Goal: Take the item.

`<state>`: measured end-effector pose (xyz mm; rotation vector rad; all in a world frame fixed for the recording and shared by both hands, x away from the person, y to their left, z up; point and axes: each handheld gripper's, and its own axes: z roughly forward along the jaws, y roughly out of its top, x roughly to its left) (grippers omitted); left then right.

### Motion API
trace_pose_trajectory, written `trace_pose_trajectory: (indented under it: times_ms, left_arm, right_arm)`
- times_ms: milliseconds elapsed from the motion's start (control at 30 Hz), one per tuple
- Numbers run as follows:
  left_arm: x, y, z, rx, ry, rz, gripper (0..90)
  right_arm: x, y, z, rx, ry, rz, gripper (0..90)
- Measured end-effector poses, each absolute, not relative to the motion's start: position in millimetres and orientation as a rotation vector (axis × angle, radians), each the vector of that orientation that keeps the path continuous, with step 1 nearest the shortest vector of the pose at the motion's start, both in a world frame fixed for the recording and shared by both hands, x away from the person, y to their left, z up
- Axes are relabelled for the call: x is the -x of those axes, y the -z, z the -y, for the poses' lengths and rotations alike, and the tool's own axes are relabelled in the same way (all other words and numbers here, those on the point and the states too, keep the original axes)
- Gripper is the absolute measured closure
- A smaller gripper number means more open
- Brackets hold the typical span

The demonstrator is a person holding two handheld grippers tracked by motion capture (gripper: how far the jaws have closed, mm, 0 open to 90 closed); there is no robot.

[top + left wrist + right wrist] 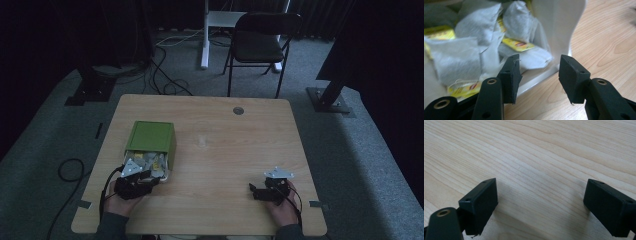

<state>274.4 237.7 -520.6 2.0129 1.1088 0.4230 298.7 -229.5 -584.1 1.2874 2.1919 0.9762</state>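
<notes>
Wooden table [215,150], left gripper [539,72] open at tea bags [456,60], holding nothing, right gripper [540,202] wide open, empty

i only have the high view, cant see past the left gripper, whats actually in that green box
Observer: Tea bags, a loose heap with yellow tags, seen in the left gripper view.
Operator: is the left gripper holding one
Observer: No. The left gripper is open at the mouth of the box, nothing between its jaws.
Operator: and the right one
Observer: The right gripper is open too, over bare table.
</notes>
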Motion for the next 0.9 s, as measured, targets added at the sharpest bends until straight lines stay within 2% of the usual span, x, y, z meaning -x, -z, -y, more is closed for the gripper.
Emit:
trace_pose_trajectory:
  times_ms: [367, 700, 900]
  left_arm:
    - [-281.3, 513.0, -231.2, -2.015, -0.432, -1.090, 53.6]
    - [-282.9, 512.1, -235.6, -2.033, -0.512, -1.116, 69.6]
    - [-278.8, 510.6, -241.6, -2.024, -0.558, -1.135, 70.1]
  right_arm:
    - [-298.7, 584.1, 229.5, -1.288, -0.976, -2.192, 11.5]
    - [-298.7, 584.1, 229.5, -1.288, -0.976, -2.192, 11.5]
    - [-298.7, 584.1, 229.5, -1.287, -0.976, -2.192, 11.5]
